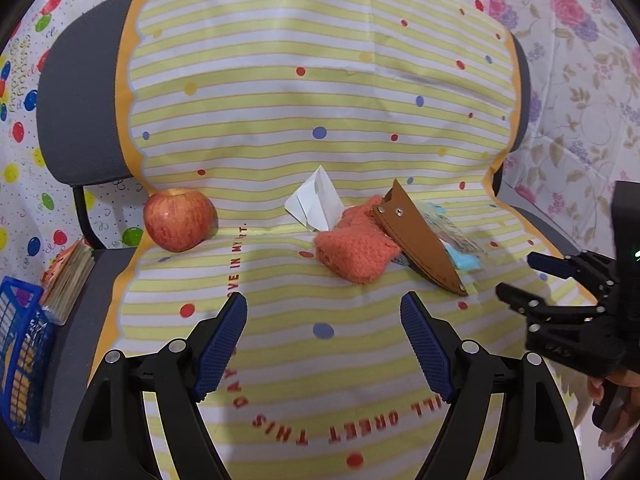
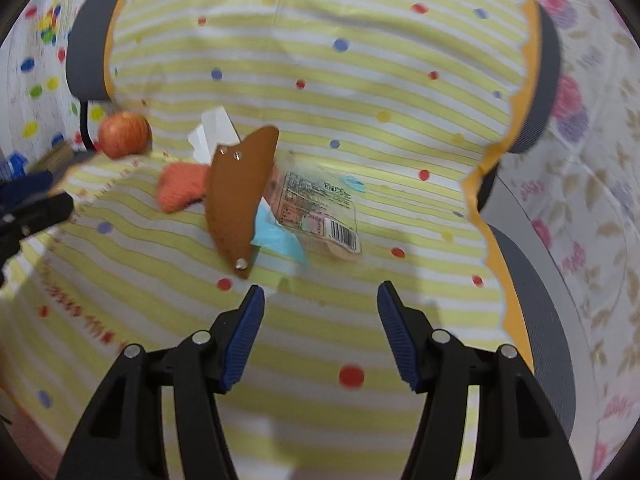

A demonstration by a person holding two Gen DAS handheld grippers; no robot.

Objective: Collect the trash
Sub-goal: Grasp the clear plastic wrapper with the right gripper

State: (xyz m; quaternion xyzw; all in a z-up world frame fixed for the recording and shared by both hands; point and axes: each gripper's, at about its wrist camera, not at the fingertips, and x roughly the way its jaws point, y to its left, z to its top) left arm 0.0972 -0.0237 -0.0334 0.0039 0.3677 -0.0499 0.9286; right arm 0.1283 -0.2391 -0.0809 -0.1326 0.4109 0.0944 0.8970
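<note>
Lying beyond hand-held gripper: wrapper

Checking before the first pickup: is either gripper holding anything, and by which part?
Nothing is held: left gripper and right gripper are both open and empty.

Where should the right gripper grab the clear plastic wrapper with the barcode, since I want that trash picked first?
Take the clear plastic wrapper by its free barcode corner, coming from the right gripper's own near-right side. Its left end lies tucked under the brown leather sheath; the barcode end lies uncovered on the striped cloth.
</note>
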